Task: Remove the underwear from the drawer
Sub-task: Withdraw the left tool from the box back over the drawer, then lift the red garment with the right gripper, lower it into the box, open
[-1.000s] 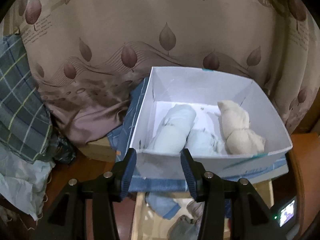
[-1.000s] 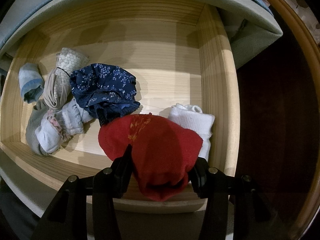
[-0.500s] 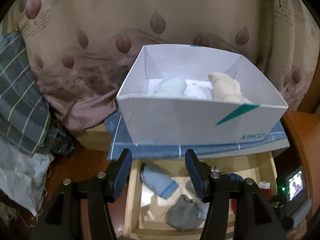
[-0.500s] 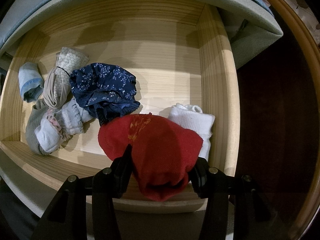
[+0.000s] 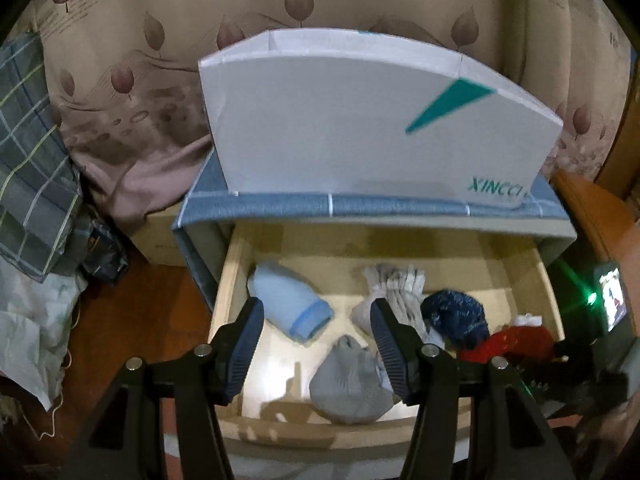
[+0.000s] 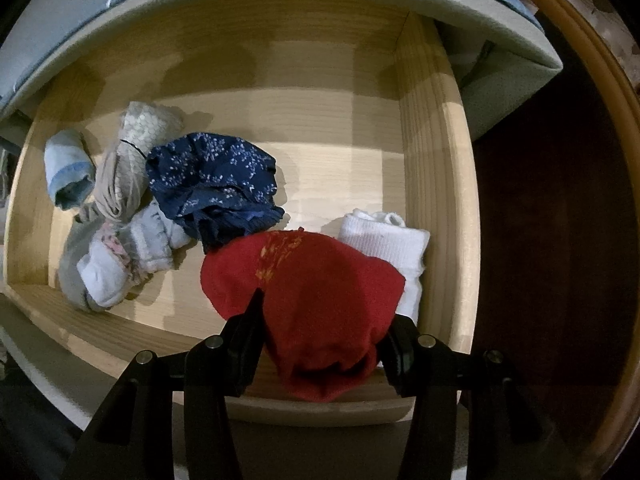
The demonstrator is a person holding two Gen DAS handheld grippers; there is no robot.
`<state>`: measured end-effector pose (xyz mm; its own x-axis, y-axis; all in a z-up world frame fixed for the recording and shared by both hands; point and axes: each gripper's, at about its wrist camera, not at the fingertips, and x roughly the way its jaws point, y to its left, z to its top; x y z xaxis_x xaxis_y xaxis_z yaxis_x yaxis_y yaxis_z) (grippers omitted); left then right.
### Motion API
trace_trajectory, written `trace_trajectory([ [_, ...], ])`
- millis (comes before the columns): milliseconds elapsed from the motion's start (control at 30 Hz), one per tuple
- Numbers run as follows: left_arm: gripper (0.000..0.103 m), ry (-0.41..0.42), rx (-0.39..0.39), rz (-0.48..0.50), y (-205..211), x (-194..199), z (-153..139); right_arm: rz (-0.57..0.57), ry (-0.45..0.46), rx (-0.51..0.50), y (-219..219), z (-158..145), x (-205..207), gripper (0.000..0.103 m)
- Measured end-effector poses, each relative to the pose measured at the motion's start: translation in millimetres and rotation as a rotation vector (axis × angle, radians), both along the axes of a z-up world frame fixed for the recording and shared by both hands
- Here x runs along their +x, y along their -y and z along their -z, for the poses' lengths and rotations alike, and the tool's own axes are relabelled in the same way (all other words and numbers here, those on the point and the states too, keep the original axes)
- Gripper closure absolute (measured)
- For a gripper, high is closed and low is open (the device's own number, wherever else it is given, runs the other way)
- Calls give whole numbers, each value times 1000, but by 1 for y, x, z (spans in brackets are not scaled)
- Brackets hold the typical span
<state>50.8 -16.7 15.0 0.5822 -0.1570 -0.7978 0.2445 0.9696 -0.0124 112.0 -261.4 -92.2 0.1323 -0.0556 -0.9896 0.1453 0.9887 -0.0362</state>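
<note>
The open wooden drawer (image 5: 224, 280) (image 6: 436, 184) holds several rolled underwear and socks. My left gripper (image 5: 316, 320) is open and empty above the drawer's left half, over a light blue roll (image 5: 288, 304) and a grey bundle (image 5: 348, 388). My right gripper (image 6: 320, 320) is shut on a red piece of underwear (image 6: 312, 296) at the drawer's front right; the red piece also shows in the left wrist view (image 5: 508, 344). A navy floral piece (image 6: 216, 184) and a white folded piece (image 6: 384, 240) lie beside it.
A white box (image 5: 372, 120) marked XINCCI stands on the blue cabinet top (image 5: 360, 204) above the drawer. A leaf-patterned curtain (image 5: 160, 40) hangs behind. Plaid cloth (image 5: 28, 160) piles at the left. The dark wooden floor (image 6: 540, 240) lies right of the drawer.
My left gripper has dropped from the white box's rim down to the open drawer. My right gripper has stayed shut on the red underwear, lifted only slightly.
</note>
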Motion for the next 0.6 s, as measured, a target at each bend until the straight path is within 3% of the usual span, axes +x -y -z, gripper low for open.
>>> trace_trajectory([
  [167,46,-38,23,14,5,-7,18,1,33,0,2,-8,-5,57],
  [400,46,-153,-15,-42,-9,-8,43,-3,95,0,4,-20,-13,57],
  [600,46,-142,-65,-88,-20,-11,47,3,139,13,6,-33,-21,57],
])
